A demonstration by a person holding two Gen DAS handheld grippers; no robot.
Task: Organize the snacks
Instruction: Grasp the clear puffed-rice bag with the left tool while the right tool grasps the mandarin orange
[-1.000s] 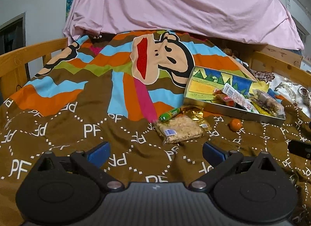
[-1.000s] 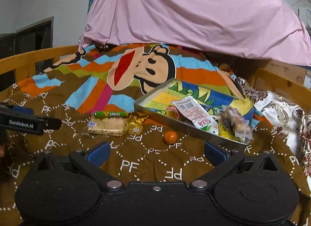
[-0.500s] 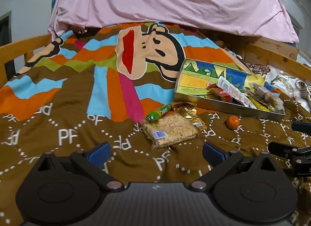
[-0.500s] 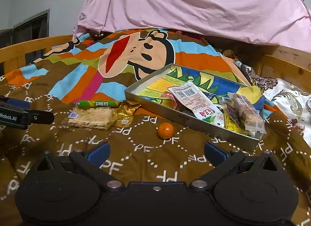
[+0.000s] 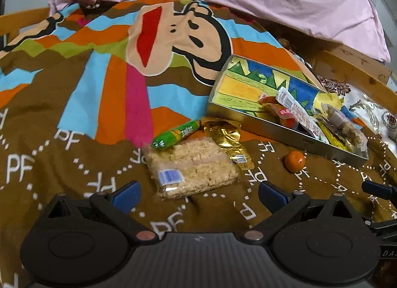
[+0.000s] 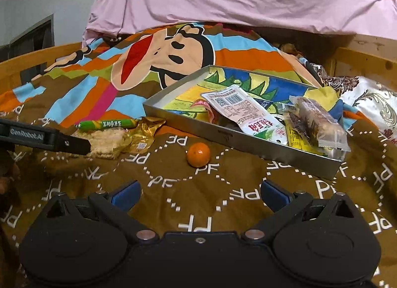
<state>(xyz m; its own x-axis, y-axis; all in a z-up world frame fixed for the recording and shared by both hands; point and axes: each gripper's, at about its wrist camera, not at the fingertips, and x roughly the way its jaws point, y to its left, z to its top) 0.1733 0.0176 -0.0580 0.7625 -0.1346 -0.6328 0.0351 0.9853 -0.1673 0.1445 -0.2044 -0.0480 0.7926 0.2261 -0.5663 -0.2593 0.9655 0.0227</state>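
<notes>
Right wrist view, left gripper over crumbly bar

left wrist: low, close, facing tin | right wrist: likewise, seemingly nearer | shared: mandarin

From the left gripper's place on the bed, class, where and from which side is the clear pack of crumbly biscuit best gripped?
Grip the crumbly biscuit pack at its near short end, by the blue label, coming straight in from the left gripper with jaws wide. It lies flat on the blanket, so probably pinch the edge. The far end is crowded by the green stick and gold packet.
</notes>
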